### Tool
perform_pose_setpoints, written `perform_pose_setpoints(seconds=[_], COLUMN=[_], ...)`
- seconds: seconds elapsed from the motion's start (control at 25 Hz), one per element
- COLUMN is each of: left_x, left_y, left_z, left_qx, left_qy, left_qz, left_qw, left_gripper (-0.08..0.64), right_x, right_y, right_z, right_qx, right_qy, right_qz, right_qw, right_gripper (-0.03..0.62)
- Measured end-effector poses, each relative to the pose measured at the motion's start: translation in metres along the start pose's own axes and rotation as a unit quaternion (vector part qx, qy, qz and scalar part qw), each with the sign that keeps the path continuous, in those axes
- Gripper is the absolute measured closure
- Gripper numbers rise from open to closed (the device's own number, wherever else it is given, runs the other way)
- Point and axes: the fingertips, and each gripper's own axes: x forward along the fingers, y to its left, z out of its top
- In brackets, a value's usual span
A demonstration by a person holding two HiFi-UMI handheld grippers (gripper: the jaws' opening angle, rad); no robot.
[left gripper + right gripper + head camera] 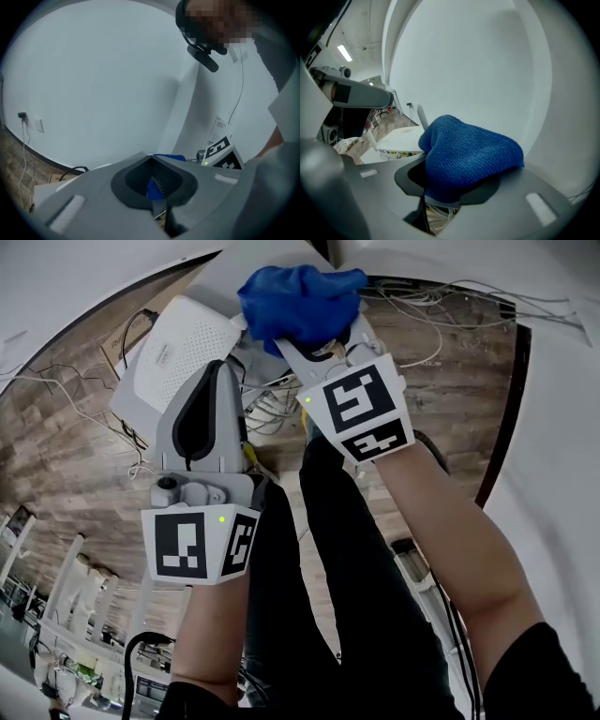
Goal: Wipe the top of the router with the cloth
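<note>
**Cloth pinched and ready, router just beyond the jaws**

The right gripper (319, 345) had its jaws clamped on a fold of the blue cloth (468, 150). The rest of the cloth bunched in a mound over and ahead of the tips — a fat pad for pressing flat, I'd judge, rather than a trailing corner. Past those tips and off to their left lay the white router (183, 348), its top seemingly not yet under the cloth. The left gripper (150, 158) had its jaws pressed together on nothing and pointed at the router's near edge — perhaps to steady it, though I couldn't tell whether it touched. Cables (422, 296) trailed beyond.
</note>
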Motion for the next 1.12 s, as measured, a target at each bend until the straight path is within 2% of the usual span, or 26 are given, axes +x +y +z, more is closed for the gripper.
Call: perform_pose_setpoints(seconds=[0.16,0.28,0.44,0.8,0.96,1.12], left_x=[-0.001,-0.003,-0.010,-0.037,-0.060,-0.086], left_y=[0.013,0.014,0.012,0.016,0.027,0.054], left_z=[-0.025,-0.026,-0.011,0.028,0.036,0.038], left_qx=[-0.013,-0.013,-0.008,0.009,0.013,0.011], left_qy=[0.017,0.018,0.008,-0.020,-0.027,-0.029], left_qz=[0.012,0.009,0.003,-0.012,-0.016,-0.007], left_qw=[0.9997,0.9997,0.9999,0.9997,0.9994,0.9995], left_gripper=[0.560,0.560,0.560,0.560,0.560,0.560], right_x=[0.021,0.020,0.005,-0.034,-0.039,-0.028], right_y=[0.013,0.018,0.026,0.050,0.081,0.127], right_z=[-0.012,-0.012,0.004,0.041,0.046,0.046], right_qx=[-0.012,-0.013,-0.011,0.007,0.018,0.013], right_qy=[0.008,0.004,-0.011,-0.042,-0.046,-0.035], right_qz=[0.011,0.019,0.022,0.000,-0.001,0.026], right_qw=[1.000,1.000,1.000,0.999,0.999,0.999], right_gripper=[0.422,0.423,0.423,0.423,0.423,0.423])
